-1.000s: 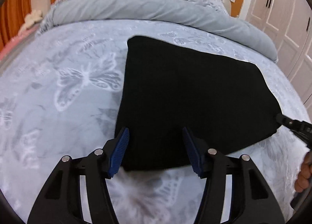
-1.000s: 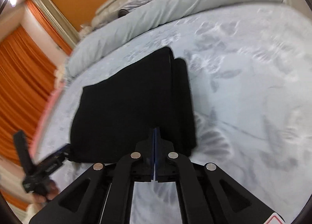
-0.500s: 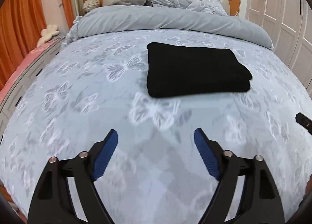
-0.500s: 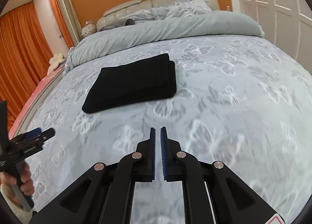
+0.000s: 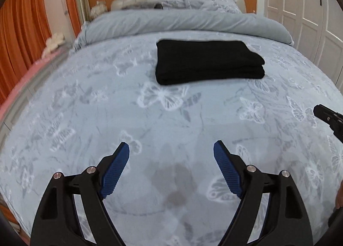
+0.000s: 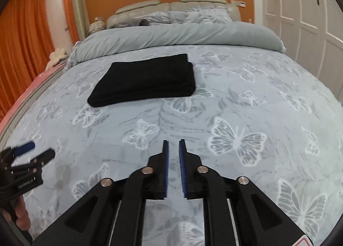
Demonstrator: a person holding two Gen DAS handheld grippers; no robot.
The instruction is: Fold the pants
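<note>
The black pants lie folded in a flat rectangle on the bed, far ahead of both grippers; they also show in the right wrist view. My left gripper is open and empty, well back from the pants above the bedspread. My right gripper is empty, its jaws standing a narrow gap apart. The left gripper shows at the left edge of the right wrist view; the right one shows at the right edge of the left wrist view.
The bed has a grey butterfly-print spread. A rolled grey duvet and pillows lie by the headboard. Orange curtains hang left; white wardrobe doors stand right.
Both grippers have pulled back from the folded pants, which now lie far ahead. The left gripper has stayed open. The right gripper's jaws have parted a little.
</note>
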